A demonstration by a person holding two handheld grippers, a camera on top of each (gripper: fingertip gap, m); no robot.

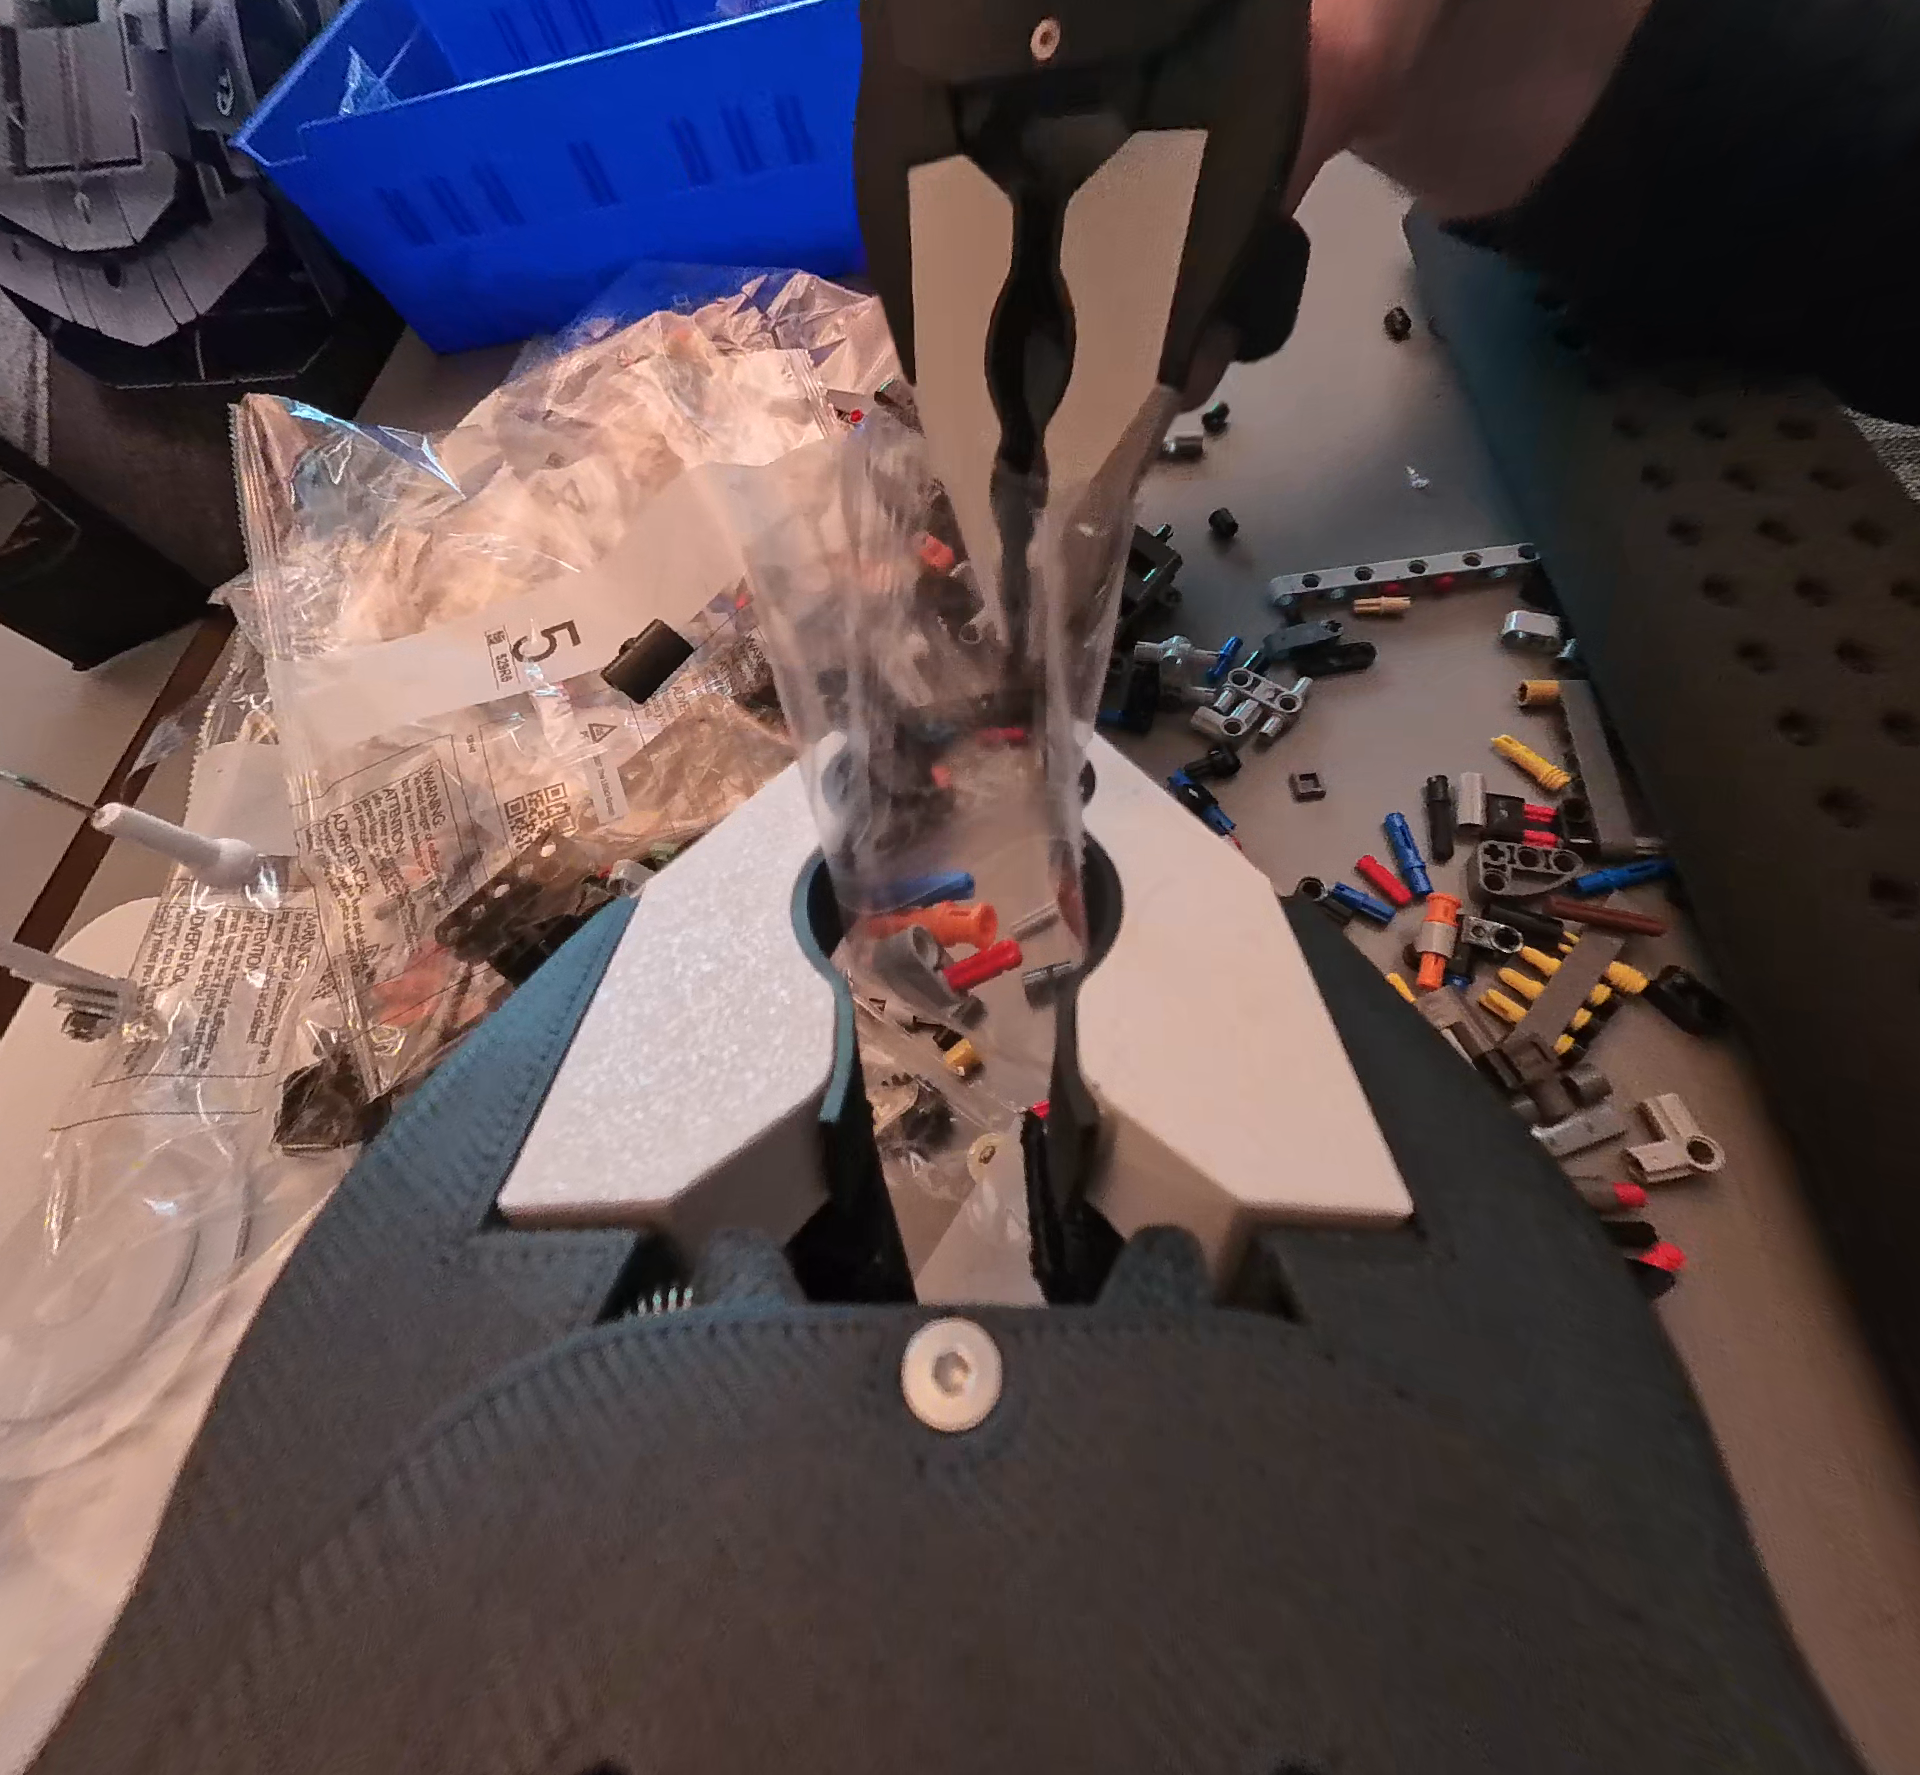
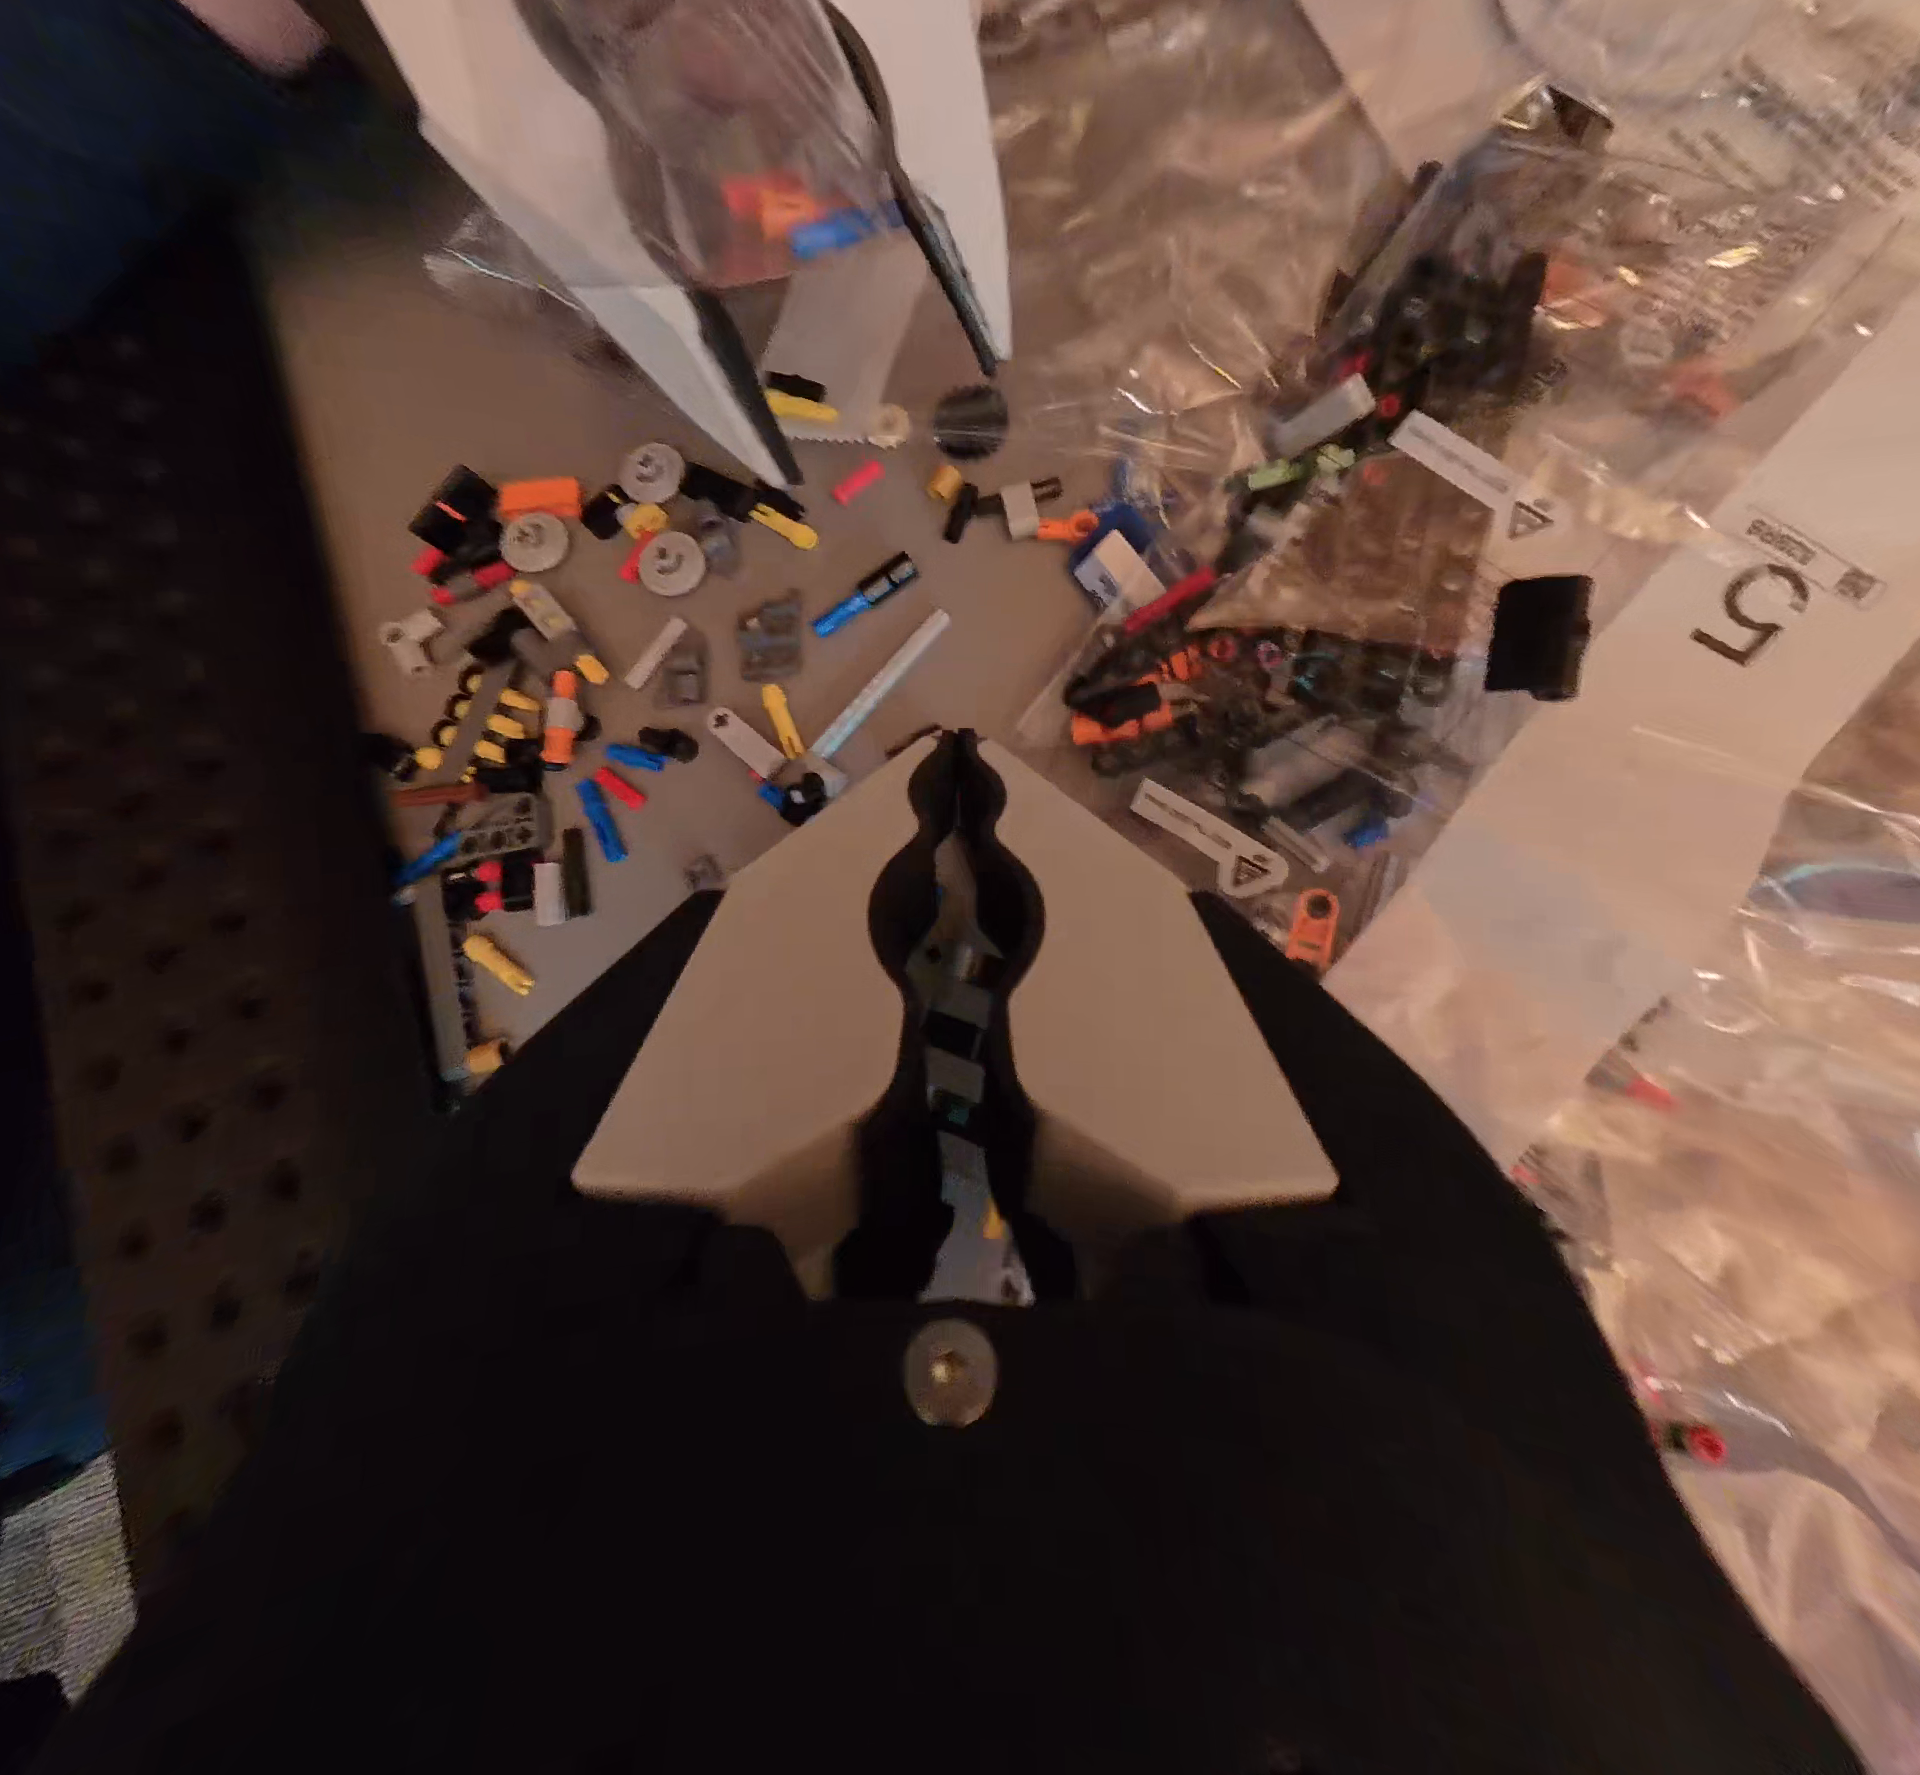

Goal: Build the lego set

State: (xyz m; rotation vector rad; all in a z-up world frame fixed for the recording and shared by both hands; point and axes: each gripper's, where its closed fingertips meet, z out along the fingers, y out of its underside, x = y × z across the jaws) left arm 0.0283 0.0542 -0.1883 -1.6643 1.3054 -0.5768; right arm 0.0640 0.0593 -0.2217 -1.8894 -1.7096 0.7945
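Note:
A small clear bag (image 1: pixel 914 686) of Lego pieces hangs upright over the grey table (image 1: pixel 1351 769). My right gripper (image 1: pixel 1018 520) comes down from above and is shut on the bag's top; its closed tips also show in the right wrist view (image 2: pixel 956 738). My left gripper (image 1: pixel 956 769) has its jaws apart with the bag's lower end, holding blue, orange and red pins, between them. I cannot see the pads pressing the bag. In the right wrist view the bag (image 2: pixel 707 63) sits between the left gripper's (image 2: pixel 883 421) white fingers. Loose pieces (image 1: pixel 1507 894) (image 2: pixel 582 634) lie scattered on the table.
A pile of clear part bags (image 1: pixel 468 634) (image 2: pixel 1455 375) covers the table on one side. Two blue bins (image 1: pixel 582 136) stand behind it. A dark perforated board (image 1: pixel 1714 634) (image 2: pixel 156 686) borders the loose pieces. A long grey beam (image 1: pixel 1403 572) lies near it. Across from one pair of fingers to the other is roughly 6 cm.

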